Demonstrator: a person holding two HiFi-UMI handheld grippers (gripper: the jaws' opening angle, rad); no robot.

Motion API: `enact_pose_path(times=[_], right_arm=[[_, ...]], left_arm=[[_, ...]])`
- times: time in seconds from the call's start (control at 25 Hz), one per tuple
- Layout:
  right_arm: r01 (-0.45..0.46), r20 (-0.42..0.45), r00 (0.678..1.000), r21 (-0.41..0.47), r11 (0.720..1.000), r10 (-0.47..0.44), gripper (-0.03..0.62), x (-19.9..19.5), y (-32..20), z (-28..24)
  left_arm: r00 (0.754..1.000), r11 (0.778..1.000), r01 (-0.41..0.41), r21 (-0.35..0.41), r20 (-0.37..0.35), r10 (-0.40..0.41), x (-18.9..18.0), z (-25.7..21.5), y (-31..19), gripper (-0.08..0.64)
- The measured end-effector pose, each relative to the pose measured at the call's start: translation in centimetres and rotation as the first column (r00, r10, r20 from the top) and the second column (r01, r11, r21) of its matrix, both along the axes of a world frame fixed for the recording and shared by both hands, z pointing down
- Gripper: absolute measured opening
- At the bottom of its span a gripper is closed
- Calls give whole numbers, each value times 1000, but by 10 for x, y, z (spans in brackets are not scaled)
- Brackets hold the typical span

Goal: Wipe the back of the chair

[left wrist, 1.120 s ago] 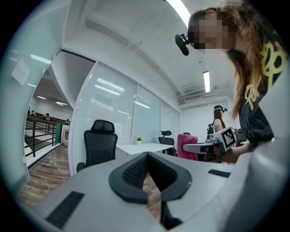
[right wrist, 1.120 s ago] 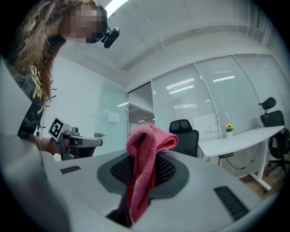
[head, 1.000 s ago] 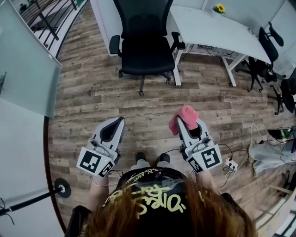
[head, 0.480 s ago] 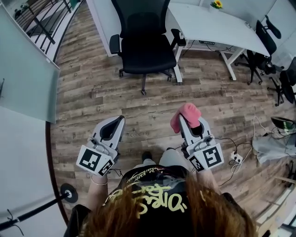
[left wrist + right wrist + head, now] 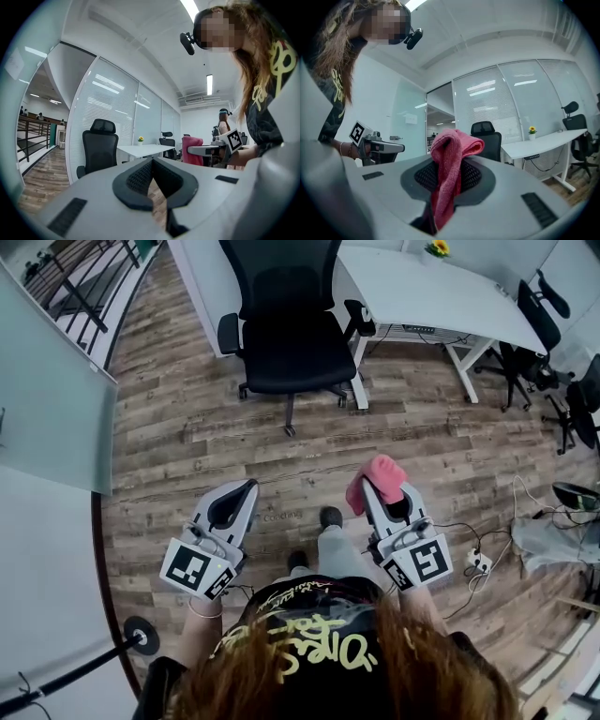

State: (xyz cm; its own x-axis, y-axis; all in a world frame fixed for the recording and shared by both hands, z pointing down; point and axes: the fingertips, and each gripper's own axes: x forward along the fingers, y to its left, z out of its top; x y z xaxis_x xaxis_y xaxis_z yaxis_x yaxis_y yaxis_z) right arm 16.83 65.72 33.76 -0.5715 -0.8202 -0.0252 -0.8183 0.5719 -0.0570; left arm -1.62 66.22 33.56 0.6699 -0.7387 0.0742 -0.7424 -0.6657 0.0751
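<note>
A black office chair with a mesh back stands on the wood floor ahead of me, beside a white desk; it also shows as the chair in the left gripper view and as the chair behind the cloth in the right gripper view. My right gripper is shut on a pink cloth, which bunches above its jaws as the cloth. My left gripper is shut with nothing in it. Both grippers are held low, well short of the chair.
A glass partition runs along the left. More black chairs stand at the right past the desk. A power strip with cables lies on the floor at my right. A small yellow flower sits on the desk.
I have stepped forward: one foot now shows ahead between the grippers. Both grippers hold the same pose, the cloth still clamped.
</note>
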Motion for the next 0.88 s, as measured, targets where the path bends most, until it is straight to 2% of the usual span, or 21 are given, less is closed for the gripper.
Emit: enact_pose_path(times=[0.32,0.76,0.88], right_arm=[[50,17,999,14,999,-50,66,6,-52,-3],[83,9,997,36,996,-83,66,49,-137,-10],[94,33,995,23,995,-95,66,67,-158,-11]], left_arm=[[999,999,44,8,0,-44,10,-4,-45,-6],[999,998,50,42,-2,-50,60,-13,-127,-6],[999,997,48,56,-8,-48,79,-19,-150,-6]])
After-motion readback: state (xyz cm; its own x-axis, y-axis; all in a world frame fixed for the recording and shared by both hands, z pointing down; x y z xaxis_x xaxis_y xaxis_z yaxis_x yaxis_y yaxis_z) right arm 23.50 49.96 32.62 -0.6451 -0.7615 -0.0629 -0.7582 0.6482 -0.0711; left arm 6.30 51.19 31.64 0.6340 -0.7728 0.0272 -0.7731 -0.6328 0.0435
